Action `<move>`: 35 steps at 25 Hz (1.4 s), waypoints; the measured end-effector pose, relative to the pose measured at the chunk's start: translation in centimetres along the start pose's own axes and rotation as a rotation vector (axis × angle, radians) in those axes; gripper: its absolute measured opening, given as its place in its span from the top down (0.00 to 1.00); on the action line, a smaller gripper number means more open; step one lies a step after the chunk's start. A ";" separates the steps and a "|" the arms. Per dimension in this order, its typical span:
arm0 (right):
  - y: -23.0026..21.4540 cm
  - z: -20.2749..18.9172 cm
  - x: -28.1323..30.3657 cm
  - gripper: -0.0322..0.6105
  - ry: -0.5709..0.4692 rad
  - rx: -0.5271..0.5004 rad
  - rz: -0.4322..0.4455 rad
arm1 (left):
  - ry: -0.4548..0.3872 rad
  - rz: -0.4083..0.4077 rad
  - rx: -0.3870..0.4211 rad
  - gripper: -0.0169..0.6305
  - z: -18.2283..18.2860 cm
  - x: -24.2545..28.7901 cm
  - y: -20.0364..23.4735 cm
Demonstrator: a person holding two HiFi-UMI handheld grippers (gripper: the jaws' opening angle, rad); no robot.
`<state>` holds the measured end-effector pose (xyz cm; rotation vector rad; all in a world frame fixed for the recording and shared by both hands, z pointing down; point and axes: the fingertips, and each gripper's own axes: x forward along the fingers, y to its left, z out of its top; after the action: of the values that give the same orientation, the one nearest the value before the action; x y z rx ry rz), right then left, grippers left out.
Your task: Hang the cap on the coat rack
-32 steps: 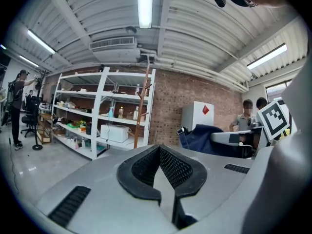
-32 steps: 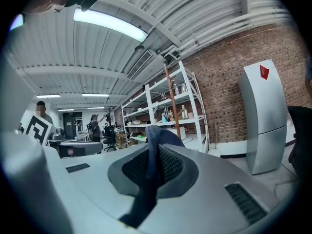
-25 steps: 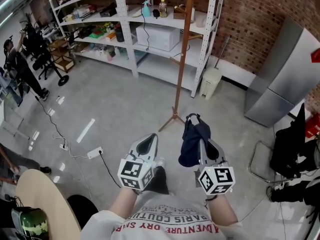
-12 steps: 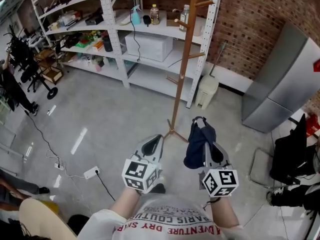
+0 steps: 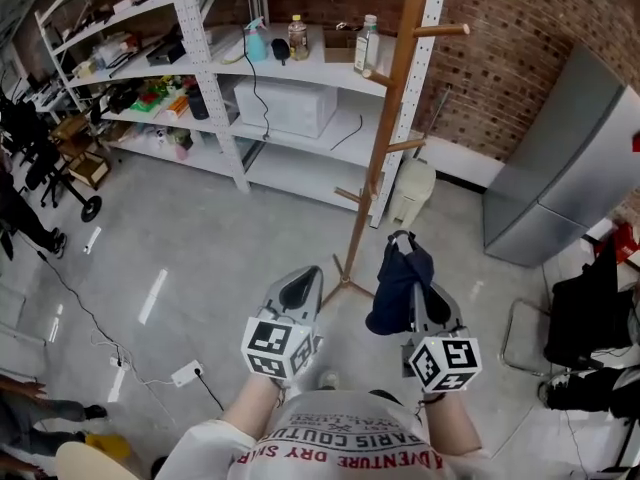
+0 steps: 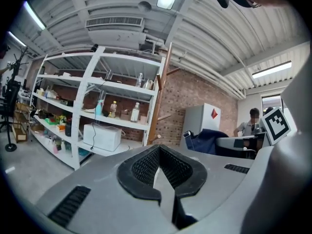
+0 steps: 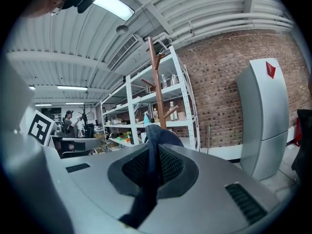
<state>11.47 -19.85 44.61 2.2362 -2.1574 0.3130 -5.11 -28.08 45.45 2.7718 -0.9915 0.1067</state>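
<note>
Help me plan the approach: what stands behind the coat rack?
Behind the coat rack stands a white shelving unit with a white appliance and bottles, a pale bin beside it, then the brick wall. The rack itself covers a strip of the shelves.

The coat rack (image 5: 385, 138) stands straight ahead of my two grippers, its foot on the floor between my left gripper (image 5: 302, 286) and my right gripper (image 5: 418, 298). The cap (image 5: 398, 280) sits between the right gripper's jaws and hangs over its front. Behind the rack runs the shelving (image 5: 215, 78), with a microwave (image 5: 285, 106) on a lower shelf (ahead and left of my left gripper). A bin (image 5: 412, 193) stands by the shelving's end, beyond the rack. A tall cabinet (image 5: 570, 168) is ahead and right of my right gripper.
</note>
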 end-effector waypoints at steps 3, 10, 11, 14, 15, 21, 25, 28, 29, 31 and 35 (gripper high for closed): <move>-1.0 0.8 1.5 0.92 -0.008 -0.003 0.002 | -0.003 -0.008 0.010 0.96 0.7 1.7 0.3; -3.2 4.7 4.4 0.92 -0.066 -0.041 0.046 | -0.035 0.015 0.035 0.96 2.8 5.4 0.0; -3.5 5.4 4.9 0.92 -0.075 -0.055 0.060 | -0.044 0.026 0.040 0.96 3.2 5.8 -0.1; -4.4 8.2 6.0 0.92 -0.117 -0.093 0.103 | -0.065 0.046 0.059 0.96 4.6 7.1 -0.9; -4.8 9.4 6.3 0.92 -0.137 -0.104 0.116 | -0.071 0.051 0.063 0.96 5.1 7.5 -1.2; -5.7 16.8 7.1 0.92 -0.296 -0.169 0.217 | -0.112 0.107 0.086 0.96 6.7 9.6 -2.0; -6.3 21.3 7.2 0.92 -0.387 -0.214 0.235 | -0.128 0.132 0.123 0.96 7.6 10.8 -2.7; -6.8 24.7 6.9 0.92 -0.458 -0.239 0.241 | -0.144 0.145 0.119 0.96 8.0 11.3 -3.1; -6.9 25.7 6.6 0.92 -0.485 -0.247 0.243 | -0.147 0.150 0.115 0.96 8.0 11.4 -3.2; -7.1 27.7 5.9 0.92 -0.539 -0.260 0.245 | -0.144 0.160 0.108 0.96 7.7 11.6 -3.4; -7.3 31.0 4.5 0.92 -0.619 -0.265 0.258 | -0.126 0.171 0.096 0.96 7.0 11.9 -3.8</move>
<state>22.89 -28.70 15.85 2.0856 -2.5643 -0.7205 6.55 -34.06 39.57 2.8045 -1.2868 0.0043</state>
